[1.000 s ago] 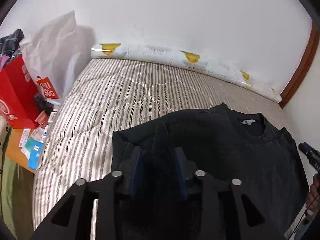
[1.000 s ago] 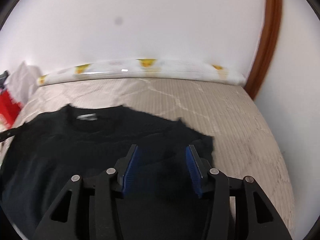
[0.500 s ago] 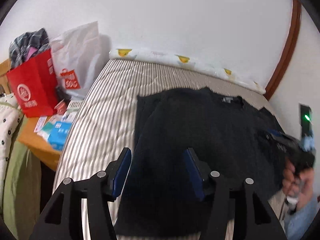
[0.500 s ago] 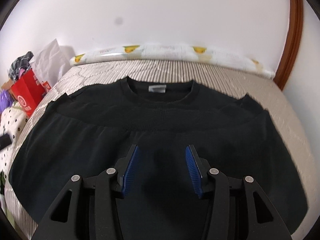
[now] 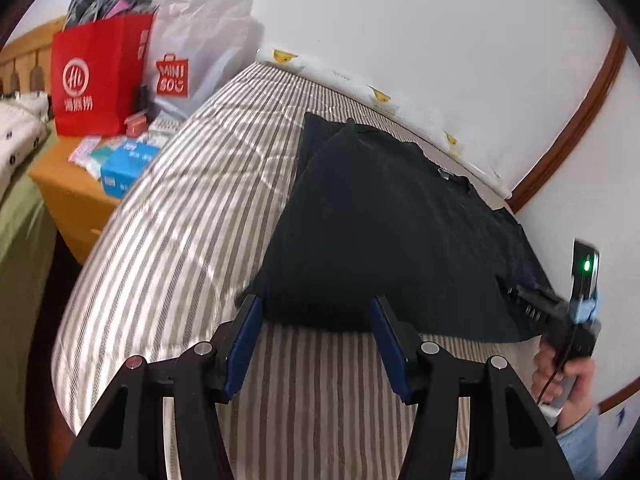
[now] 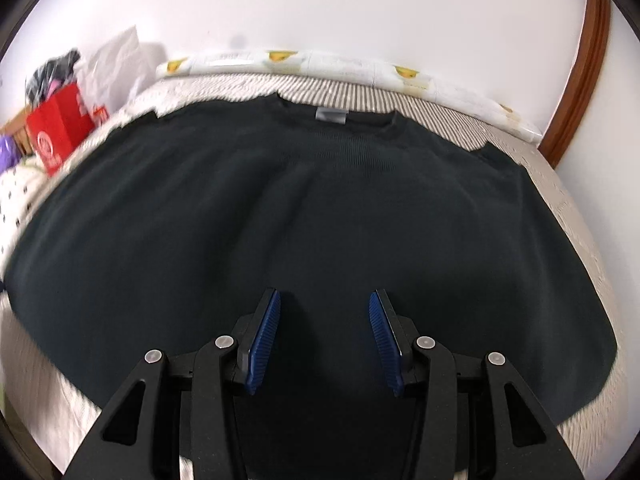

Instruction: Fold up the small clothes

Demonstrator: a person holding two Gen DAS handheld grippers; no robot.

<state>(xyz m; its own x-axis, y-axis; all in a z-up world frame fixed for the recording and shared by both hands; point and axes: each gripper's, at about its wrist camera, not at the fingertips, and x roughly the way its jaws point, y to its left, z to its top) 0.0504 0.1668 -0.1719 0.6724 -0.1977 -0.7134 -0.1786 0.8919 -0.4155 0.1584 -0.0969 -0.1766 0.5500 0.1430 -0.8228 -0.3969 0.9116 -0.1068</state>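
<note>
A black sweater lies flat on the striped mattress, collar with a grey label toward the wall; its sleeves look folded in over the body. It also shows in the left wrist view. My left gripper is open and empty, just in front of the sweater's lower left corner. My right gripper is open and empty above the sweater's lower middle. The right gripper's body, held by a hand, shows at the right edge of the left wrist view.
A red paper bag and a white Miniso bag stand on a wooden bedside table left of the bed, with small boxes. A white wall and a brown door frame bound the bed.
My left gripper has let go of the sweater's sleeve and pulled back to the hem corner. My right gripper has drawn back toward the middle of the sweater. The sweater now lies flat.
</note>
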